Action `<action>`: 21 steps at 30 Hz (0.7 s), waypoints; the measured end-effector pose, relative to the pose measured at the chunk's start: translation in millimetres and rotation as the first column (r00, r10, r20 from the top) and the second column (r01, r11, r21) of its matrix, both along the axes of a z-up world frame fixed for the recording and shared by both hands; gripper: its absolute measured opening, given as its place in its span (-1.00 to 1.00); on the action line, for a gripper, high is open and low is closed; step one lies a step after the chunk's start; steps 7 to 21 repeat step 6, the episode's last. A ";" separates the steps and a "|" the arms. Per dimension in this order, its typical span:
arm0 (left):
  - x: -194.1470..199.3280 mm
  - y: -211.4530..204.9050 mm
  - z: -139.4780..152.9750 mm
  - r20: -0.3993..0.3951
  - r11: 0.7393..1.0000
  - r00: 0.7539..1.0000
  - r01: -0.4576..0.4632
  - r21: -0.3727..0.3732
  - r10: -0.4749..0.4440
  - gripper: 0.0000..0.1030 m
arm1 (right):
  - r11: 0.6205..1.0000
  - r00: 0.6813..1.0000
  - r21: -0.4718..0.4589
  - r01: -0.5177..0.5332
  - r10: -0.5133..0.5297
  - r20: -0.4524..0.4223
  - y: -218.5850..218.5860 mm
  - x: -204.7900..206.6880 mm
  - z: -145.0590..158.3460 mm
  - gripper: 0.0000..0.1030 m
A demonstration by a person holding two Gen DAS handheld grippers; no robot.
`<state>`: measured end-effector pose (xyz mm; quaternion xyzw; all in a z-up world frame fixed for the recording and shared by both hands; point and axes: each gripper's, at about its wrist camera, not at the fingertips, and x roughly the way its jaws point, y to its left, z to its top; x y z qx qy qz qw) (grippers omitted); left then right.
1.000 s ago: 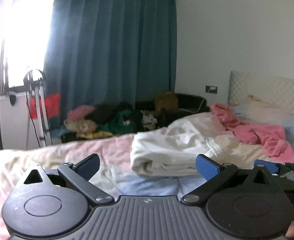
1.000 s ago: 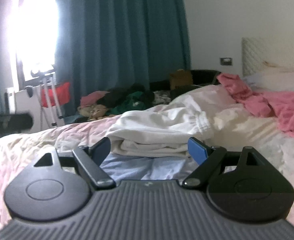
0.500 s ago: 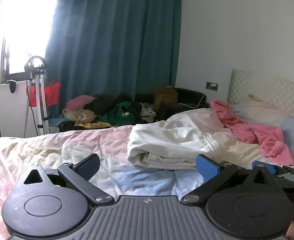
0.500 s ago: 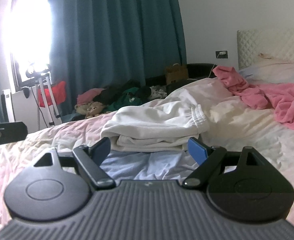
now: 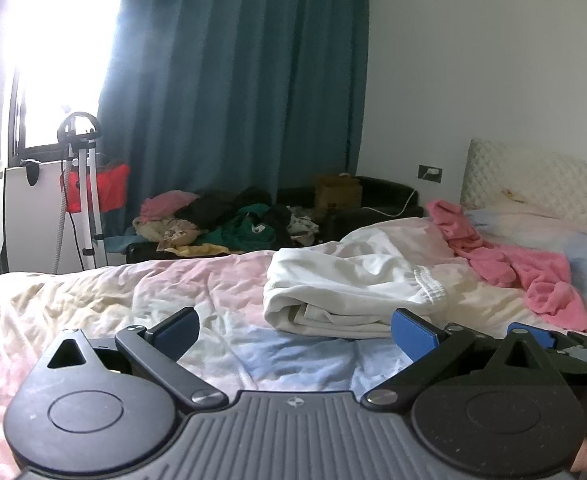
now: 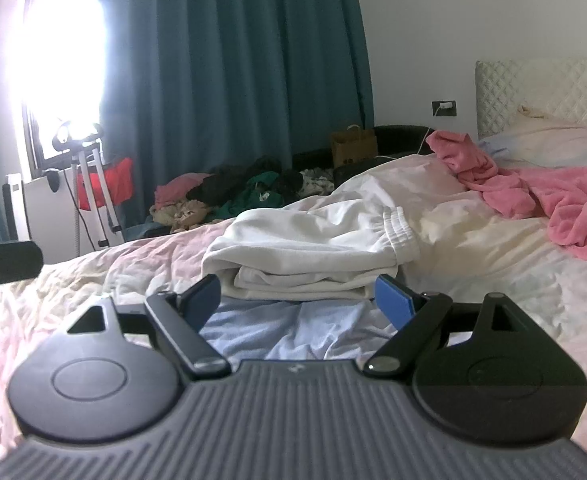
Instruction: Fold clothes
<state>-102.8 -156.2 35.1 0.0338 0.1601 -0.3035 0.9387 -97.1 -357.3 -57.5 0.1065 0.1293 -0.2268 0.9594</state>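
left gripper (image 5: 295, 330) jaws spread wide, nothing between the blue pads, held low over the bed (image 5: 93, 296). right gripper (image 6: 297, 300) same, jaws wide apart and empty, also low over the bed, its tips just short of the near edge of the folded white garment (image 6: 313, 248). that white garment sits folded in layers on the rumpled pastel bedcover, elastic waistband or cuff end toward the right, fold stack facing the cameras; in the left wrist view it lies ahead and to the right of centre (image 5: 353, 296), apart from the left pads. the right gripper's blue tip and dark body poke into the left wrist view at the lower right edge. pink fleece garment (image 6: 533, 188) lies crumpled farther back on the bed near the quilted headboard (image 6: 541, 92), well apart from the white one. beyond the bed a heap of mixed clothes (image 5: 221, 224) sits below the teal curtain (image 5: 233, 100). bright window (image 5: 61, 48) at left with a white stand (image 5: 81, 192) and something red behind it. brown paper bag (image 6: 353, 142) on a dark low piece of furniture by the wall.
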 end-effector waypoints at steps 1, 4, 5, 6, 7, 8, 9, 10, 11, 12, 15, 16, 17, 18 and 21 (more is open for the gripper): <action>0.2 0.2 0.0 0.000 1.000 1.000 -0.002 0.000 0.002 0.99 | 1.000 1.000 0.001 0.000 0.000 -0.001 0.0 0.3 0.0 0.66; 0.3 0.7 -0.2 -0.003 1.000 1.000 -0.003 0.001 0.003 0.99 | 1.000 1.000 0.001 -0.001 0.001 -0.001 0.3 0.0 0.2 0.66; 0.4 0.9 -0.2 -0.004 1.000 1.000 -0.002 0.001 0.002 0.99 | 1.000 1.000 0.002 -0.001 0.001 -0.001 0.5 -0.2 0.2 0.66; 0.5 1.2 -0.3 -0.005 1.000 1.000 -0.002 0.000 0.002 0.99 | 1.000 1.000 0.003 -0.001 0.001 -0.001 0.5 -0.3 0.3 0.66; 0.5 1.2 -0.3 -0.005 1.000 1.000 -0.002 0.000 0.002 0.99 | 1.000 1.000 0.003 -0.001 0.001 -0.001 0.5 -0.3 0.3 0.66; 0.5 1.2 -0.3 -0.005 1.000 1.000 -0.002 0.000 0.002 0.99 | 1.000 1.000 0.003 -0.001 0.001 -0.001 0.5 -0.3 0.3 0.66; 0.5 1.2 -0.3 -0.005 1.000 1.000 -0.002 0.000 0.002 0.99 | 1.000 1.000 0.003 -0.001 0.001 -0.001 0.5 -0.3 0.3 0.66; 0.5 1.2 -0.3 -0.005 1.000 1.000 -0.002 0.000 0.002 0.99 | 1.000 1.000 0.003 -0.001 0.001 -0.001 0.5 -0.3 0.3 0.66; 0.5 1.2 -0.3 -0.005 1.000 1.000 -0.002 0.000 0.002 0.99 | 1.000 1.000 0.003 -0.001 0.001 -0.001 0.5 -0.3 0.3 0.66; 0.5 1.2 -0.3 -0.005 1.000 1.000 -0.002 0.000 0.002 0.99 | 1.000 1.000 0.003 -0.001 0.001 -0.001 0.5 -0.3 0.3 0.66; 0.5 1.2 -0.3 -0.005 1.000 1.000 -0.002 0.000 0.002 0.99 | 1.000 1.000 0.003 -0.001 0.001 -0.001 0.5 -0.3 0.3 0.66; 0.5 1.2 -0.3 -0.005 1.000 1.000 -0.002 0.000 0.002 0.99 | 1.000 1.000 0.003 -0.001 0.001 -0.001 0.5 -0.3 0.3 0.66; 0.5 1.2 -0.3 -0.005 1.000 1.000 -0.002 0.000 0.002 0.99 | 1.000 1.000 0.003 -0.001 0.001 -0.001 0.5 -0.3 0.3 0.66; 0.5 1.2 -0.3 -0.005 1.000 1.000 -0.002 0.000 0.002 0.99 | 1.000 1.000 0.003 -0.001 0.001 -0.001 0.5 -0.3 0.3 0.66; 0.5 1.2 -0.3 -0.005 1.000 1.000 -0.002 0.000 0.002 0.99 | 1.000 1.000 0.003 -0.001 0.001 -0.001 0.5 -0.3 0.3 0.66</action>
